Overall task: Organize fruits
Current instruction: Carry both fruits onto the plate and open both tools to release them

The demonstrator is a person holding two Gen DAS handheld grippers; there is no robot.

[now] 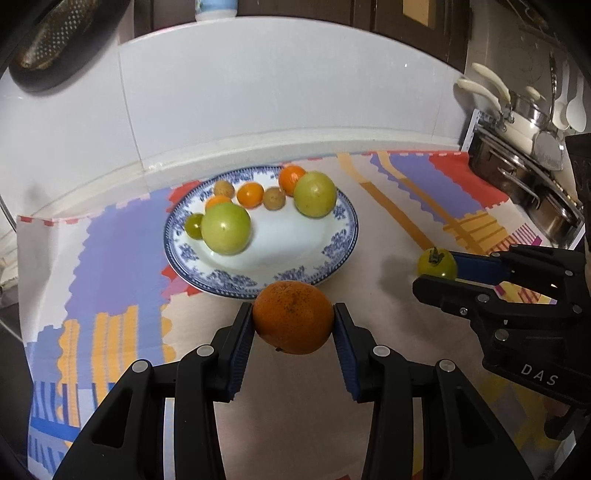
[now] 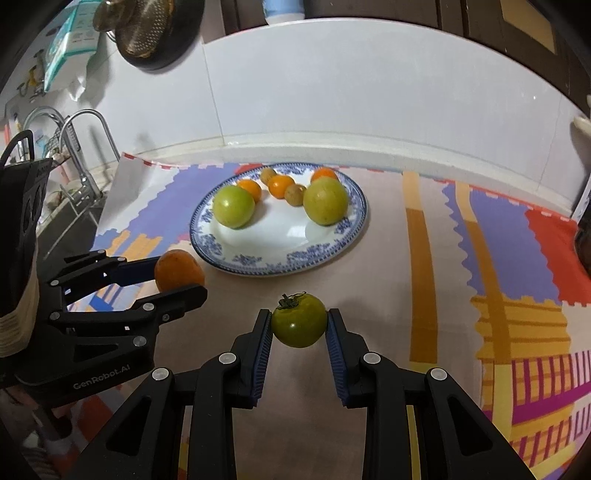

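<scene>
My left gripper (image 1: 294,320) is shut on a large orange (image 1: 293,315), held just in front of the near rim of a blue-and-white plate (image 1: 336,254). My right gripper (image 2: 299,324) is shut on a small green tomato (image 2: 299,320) with a stem, to the right of the plate. Each gripper shows in the other's view: the left gripper (image 2: 181,275) with the orange (image 2: 179,269), the right gripper (image 1: 437,273) with the tomato (image 1: 437,263). On the plate (image 2: 332,251) lie two big green fruits (image 1: 226,229) (image 1: 315,194), several small oranges and brownish fruits.
A patterned cloth (image 1: 110,258) covers the counter. Pots and ladles (image 1: 524,147) stand at the right by the white tiled wall. A sink with taps (image 2: 77,147) is at the left. A dark pan (image 2: 155,33) hangs on the wall.
</scene>
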